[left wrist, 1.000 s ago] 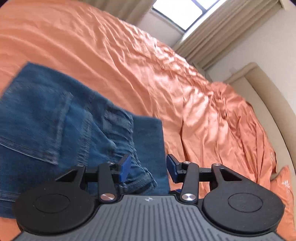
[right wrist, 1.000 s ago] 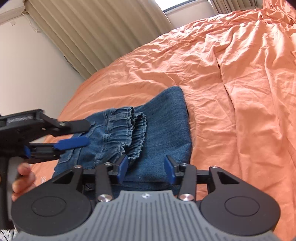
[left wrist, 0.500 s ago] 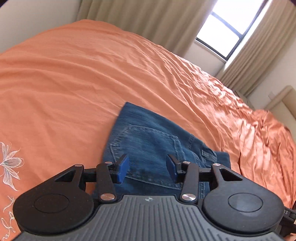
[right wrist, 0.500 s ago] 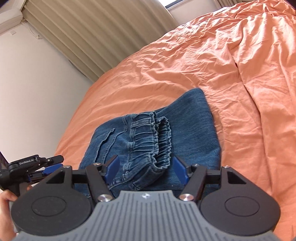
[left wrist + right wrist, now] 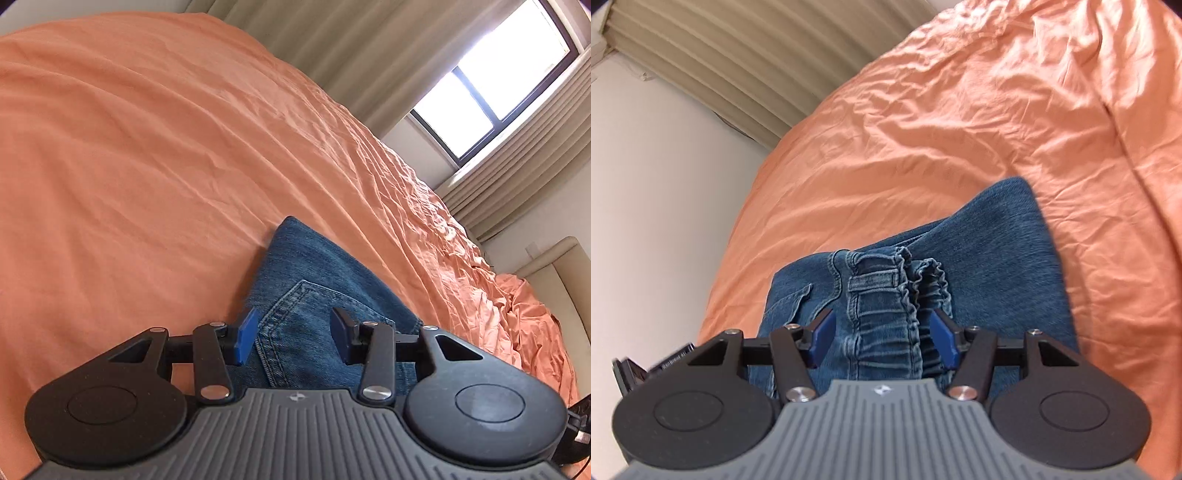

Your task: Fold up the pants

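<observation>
Folded blue jeans [image 5: 314,273] lie on the orange bed sheet [image 5: 147,166]. My left gripper [image 5: 293,339] hovers low over their back pocket [image 5: 295,317]. Its jaws are closing, and denim shows in the gap, but the blue pads [image 5: 245,341] do not press on it. In the right wrist view the jeans [image 5: 1015,258] lie with the gathered elastic waistband [image 5: 882,295] towards me. My right gripper [image 5: 882,341] straddles that waistband, its jaws closing slightly, pads clear of the cloth. The left gripper's body [image 5: 646,369] peeks in at the left edge.
The rumpled orange sheet [image 5: 960,129] covers the whole bed. Beige curtains [image 5: 332,48] and a bright window [image 5: 491,81] stand beyond its far side. A padded headboard [image 5: 554,273] is at the right, and a white wall [image 5: 657,184] borders the bed's left edge.
My left gripper swung from the waistband end of the jeans to the pocket end and came lower. My right gripper moved in over the waistband and its jaws widened.
</observation>
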